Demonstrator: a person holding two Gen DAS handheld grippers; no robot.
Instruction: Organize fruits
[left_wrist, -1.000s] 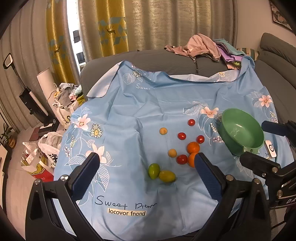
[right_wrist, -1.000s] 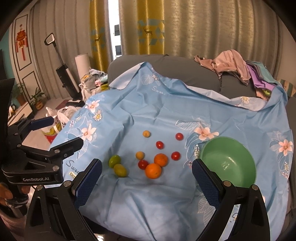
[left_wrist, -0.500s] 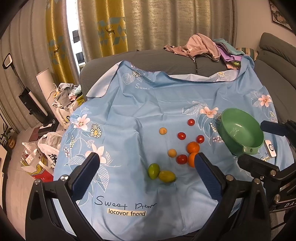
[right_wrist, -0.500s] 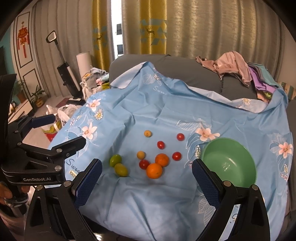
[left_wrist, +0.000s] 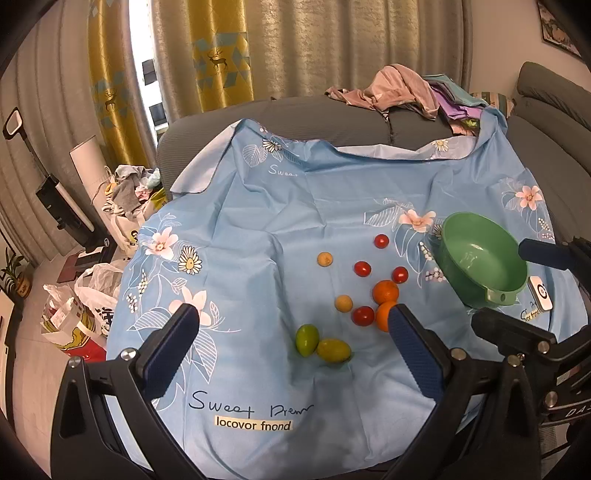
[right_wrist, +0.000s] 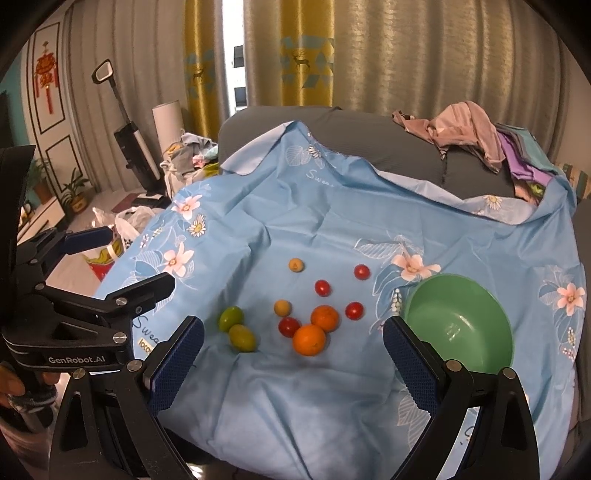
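Loose fruits (right_wrist: 309, 339) scattered on blue cloth (right_wrist: 295, 398); empty green bowl (right_wrist: 491, 354) beside them.

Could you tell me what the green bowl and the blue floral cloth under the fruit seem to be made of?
Green bowl: probably moulded plastic, semi-gloss, judging by its even colour, soft highlights inside and a tab with a hole at the rim. Blue floral cloth: thin woven fabric, matte, which creases, drapes, and carries printed flowers and lettering.

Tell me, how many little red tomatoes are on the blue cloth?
4. One farthest back, one in the middle, one right of the oranges, one touching the front orange's left side. None looks hidden.
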